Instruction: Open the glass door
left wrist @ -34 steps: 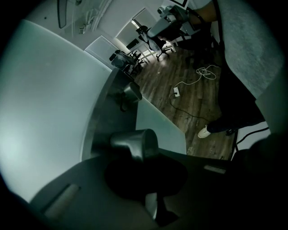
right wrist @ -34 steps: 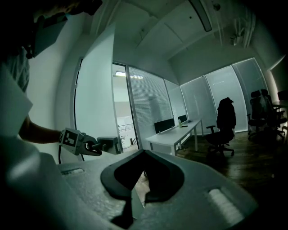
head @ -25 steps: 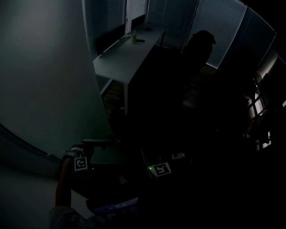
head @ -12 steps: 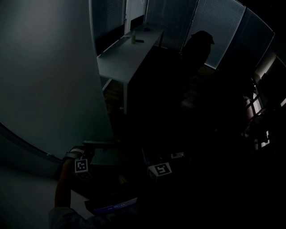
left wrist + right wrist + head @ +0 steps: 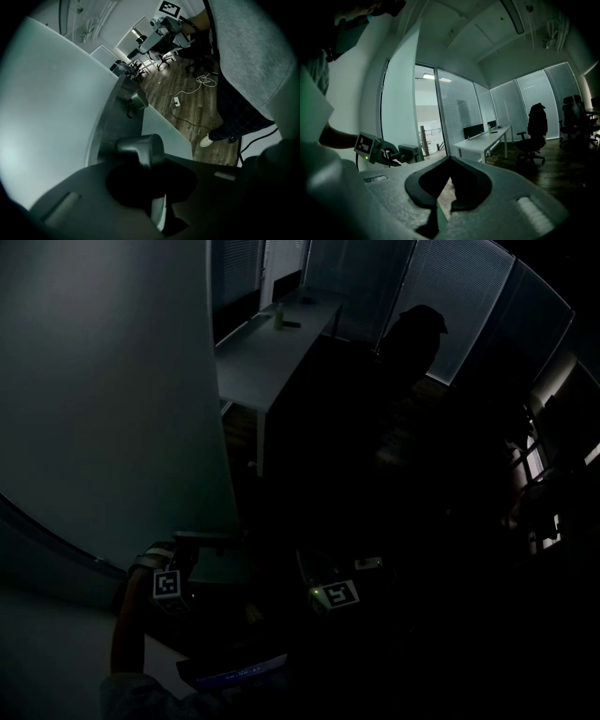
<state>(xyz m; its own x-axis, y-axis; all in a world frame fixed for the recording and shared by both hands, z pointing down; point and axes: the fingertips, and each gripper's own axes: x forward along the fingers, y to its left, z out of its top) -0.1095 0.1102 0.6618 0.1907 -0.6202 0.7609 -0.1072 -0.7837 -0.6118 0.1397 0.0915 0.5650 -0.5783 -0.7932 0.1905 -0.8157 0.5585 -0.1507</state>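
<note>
The frosted glass door (image 5: pixel 112 409) fills the left of the dark head view. Its grey lever handle (image 5: pixel 208 537) sticks out low on the door's edge. My left gripper (image 5: pixel 190 559) is at that handle. In the left gripper view the handle (image 5: pixel 140 146) sits in the hollow between the jaws of the left gripper (image 5: pixel 145 161). The jaws have just been opening, and a thin slit of light shows between them. My right gripper (image 5: pixel 367 565) hangs apart to the right. In its own view the right gripper (image 5: pixel 450 159) is shut on nothing and faces the door (image 5: pixel 398 108).
A long white desk (image 5: pixel 272 343) with a bottle stands beyond the door's edge. An office chair with a jacket (image 5: pixel 417 343) stands by the blinds. A cable (image 5: pixel 187 98) lies on the wooden floor near the person's shoe (image 5: pixel 206 139).
The door's free edge has swung to the right in the head view and hides more of the desk. Both grippers stay about where they were.
</note>
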